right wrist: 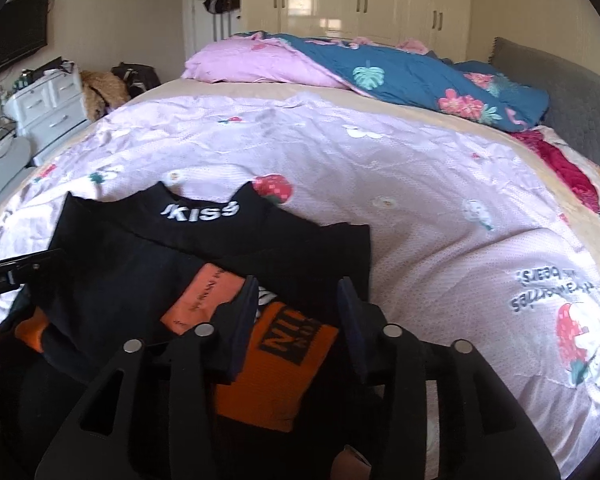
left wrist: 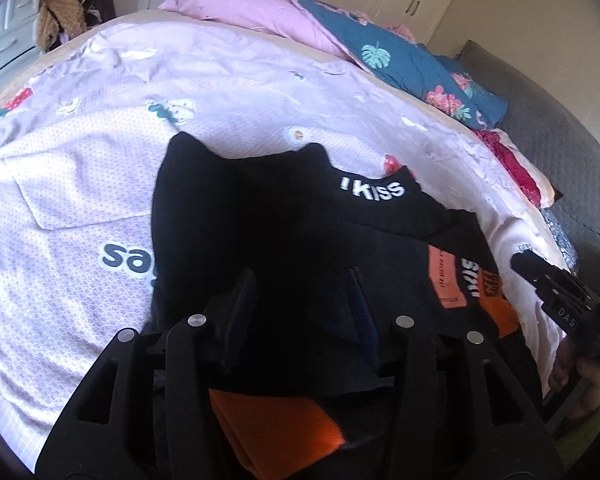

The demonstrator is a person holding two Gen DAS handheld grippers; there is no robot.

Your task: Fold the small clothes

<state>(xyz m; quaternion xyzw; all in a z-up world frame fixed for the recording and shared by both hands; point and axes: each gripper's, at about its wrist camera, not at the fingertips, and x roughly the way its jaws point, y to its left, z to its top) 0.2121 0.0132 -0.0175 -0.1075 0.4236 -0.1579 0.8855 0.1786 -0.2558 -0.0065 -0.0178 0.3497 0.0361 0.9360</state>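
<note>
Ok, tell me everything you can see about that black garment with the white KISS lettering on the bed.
The black garment looks like soft knit with orange panels and patches, and a band with white KISS lettering. It lies crumpled and partly folded on the lilac printed bedsheet, near its front edge. The left gripper and right gripper both stand open over it.

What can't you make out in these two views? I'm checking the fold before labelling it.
- Black and orange printed garment, left wrist view: its near edge is hidden by the left gripper fingers.
- Orange lettered panel, right wrist view: the print is partly blocked by the right gripper.
- Right gripper, left wrist view: cut off by the frame edge.
</note>
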